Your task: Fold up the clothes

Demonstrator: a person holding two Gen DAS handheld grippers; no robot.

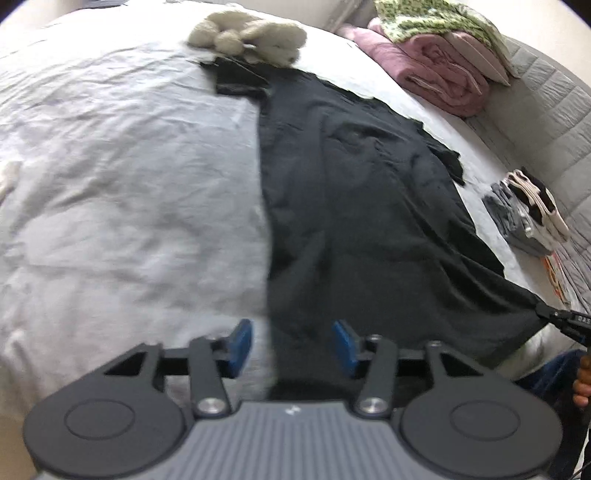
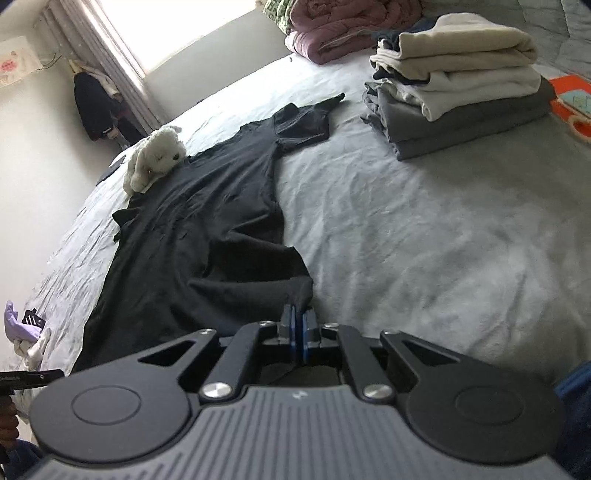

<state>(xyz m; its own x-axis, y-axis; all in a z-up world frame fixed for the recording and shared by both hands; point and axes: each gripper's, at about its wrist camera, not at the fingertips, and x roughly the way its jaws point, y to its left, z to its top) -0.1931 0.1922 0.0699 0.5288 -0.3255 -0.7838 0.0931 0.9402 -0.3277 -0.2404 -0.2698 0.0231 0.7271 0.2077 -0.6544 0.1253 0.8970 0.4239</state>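
A black T-shirt (image 1: pixel 362 206) lies spread lengthwise on the white bedsheet (image 1: pixel 129 177), its sleeves at the far end. My left gripper (image 1: pixel 293 341) hangs open over the shirt's near left hem corner, with the shirt's edge between its blue pads (image 1: pixel 240 343). In the right wrist view the same black T-shirt (image 2: pixel 207 221) runs away from me. There my right gripper (image 2: pixel 298 334) is shut on the near right hem corner, which is lifted and bunched. That right gripper (image 1: pixel 565 321) also shows at the right edge of the left wrist view, pulling the corner taut.
A white plush toy (image 2: pixel 155 155) rests on the shirt's far end by the collar. A stack of folded clothes (image 2: pixel 454 85) sits at the back right, with a pink blanket (image 2: pixel 340 26) behind it. An orange item (image 2: pixel 572 99) lies at the right edge. Small cloths (image 2: pixel 22 332) lie at left.
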